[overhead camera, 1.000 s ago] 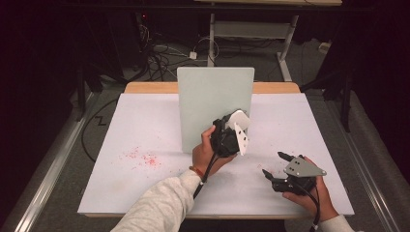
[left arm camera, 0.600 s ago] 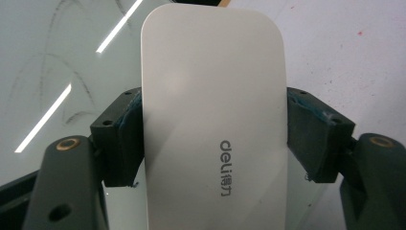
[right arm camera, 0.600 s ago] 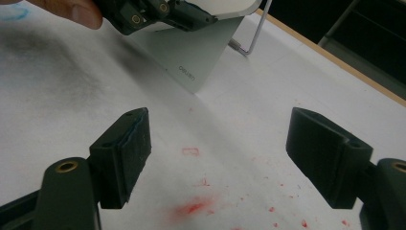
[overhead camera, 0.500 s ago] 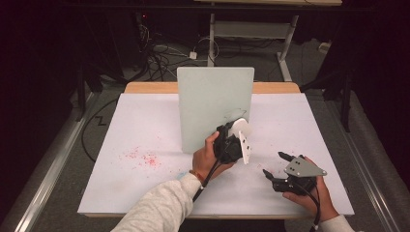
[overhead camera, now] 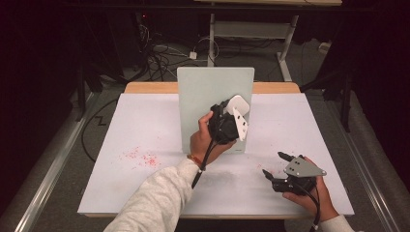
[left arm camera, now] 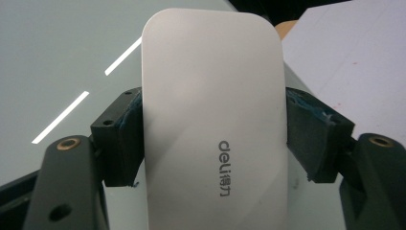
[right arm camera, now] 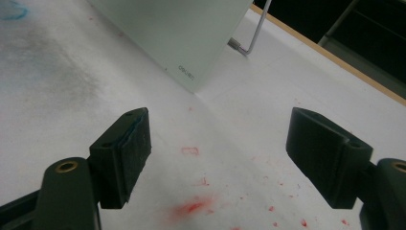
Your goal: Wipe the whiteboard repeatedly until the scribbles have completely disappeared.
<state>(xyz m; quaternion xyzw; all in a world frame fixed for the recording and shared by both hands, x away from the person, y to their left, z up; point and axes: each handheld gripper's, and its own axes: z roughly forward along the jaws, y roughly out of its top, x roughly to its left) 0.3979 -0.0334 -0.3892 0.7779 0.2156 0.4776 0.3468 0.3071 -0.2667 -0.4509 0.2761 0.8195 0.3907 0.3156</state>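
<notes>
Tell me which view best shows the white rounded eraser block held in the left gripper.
The left gripper view: the white rounded eraser block sits large between both jaws, its grey "deli" print readable. The high view shows it small at the left gripper, before the pale green upright board. The right gripper view looks at the table.

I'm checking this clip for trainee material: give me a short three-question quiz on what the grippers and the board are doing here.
1. True or false: the left gripper is shut on a white eraser.
2. The right gripper is: A) open above the table, B) shut on a marker, C) clamped on the board.
3. Fill in: the pale green board stands ____ on the table.

Key: 1 true; 2 A; 3 upright.
</notes>
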